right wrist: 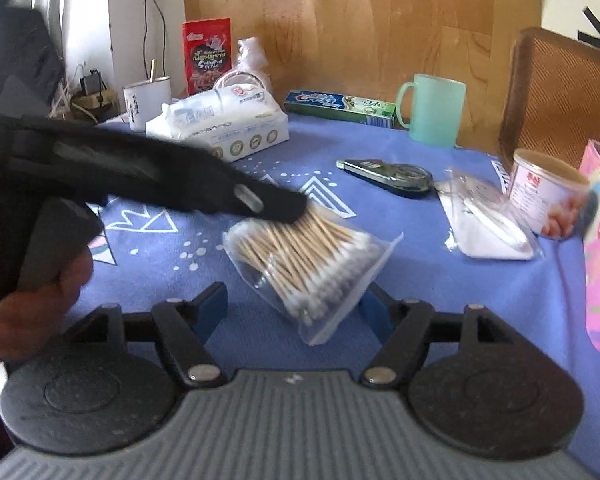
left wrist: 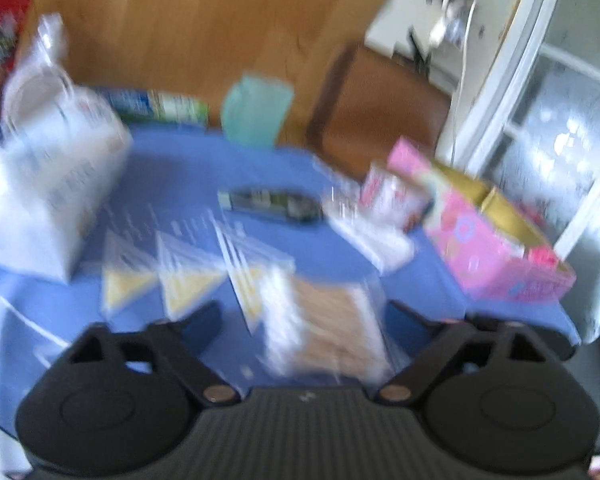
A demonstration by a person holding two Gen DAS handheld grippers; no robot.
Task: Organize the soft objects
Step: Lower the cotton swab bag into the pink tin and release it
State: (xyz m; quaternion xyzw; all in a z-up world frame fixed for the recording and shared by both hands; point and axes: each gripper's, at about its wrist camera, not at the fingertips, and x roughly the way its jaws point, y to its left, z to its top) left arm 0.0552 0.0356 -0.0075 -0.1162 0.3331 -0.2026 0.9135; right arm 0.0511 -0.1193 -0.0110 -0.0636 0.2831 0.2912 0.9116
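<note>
The bag of cotton swabs (right wrist: 306,262) lies on the blue tabletop (right wrist: 420,280), between the spread fingers of the empty right claw (right wrist: 294,308). The left claw (left wrist: 302,320) also gapes over it, apparently touching without gripping, though blur hides detail. Sorting looks barely begun: the tissue pack (right wrist: 220,128) and flat sachets (left wrist: 160,276) lie scattered.

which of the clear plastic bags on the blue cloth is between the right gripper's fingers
The bag of cotton swabs, full of wooden sticks with white tips. The other clear bag, holding something white, lies farther off beside the round tin.
</note>
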